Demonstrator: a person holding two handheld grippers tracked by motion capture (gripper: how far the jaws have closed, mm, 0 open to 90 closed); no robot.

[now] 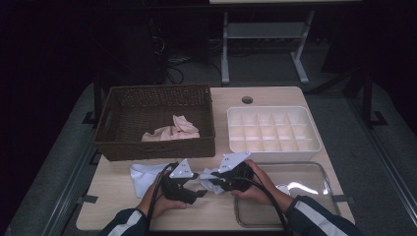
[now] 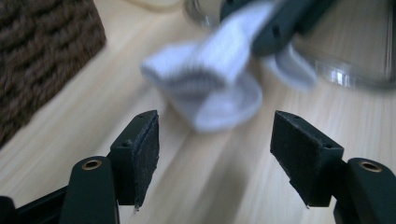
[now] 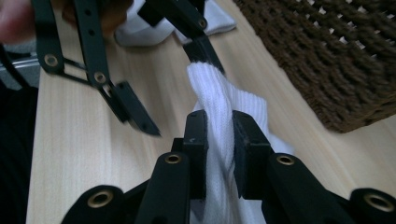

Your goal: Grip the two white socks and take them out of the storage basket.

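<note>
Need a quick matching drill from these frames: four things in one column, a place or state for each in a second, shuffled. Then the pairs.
Things
1. white sock
2. pink cloth
3. white divided tray
4. left gripper

States or places
A. lying in the brown wicker basket
B. jaws apart, nothing between the pads
C. pinched between the right gripper pads
D. compartments bare, at the table's far right

Pairs: 1-C, 2-A, 3-D, 4-B
</note>
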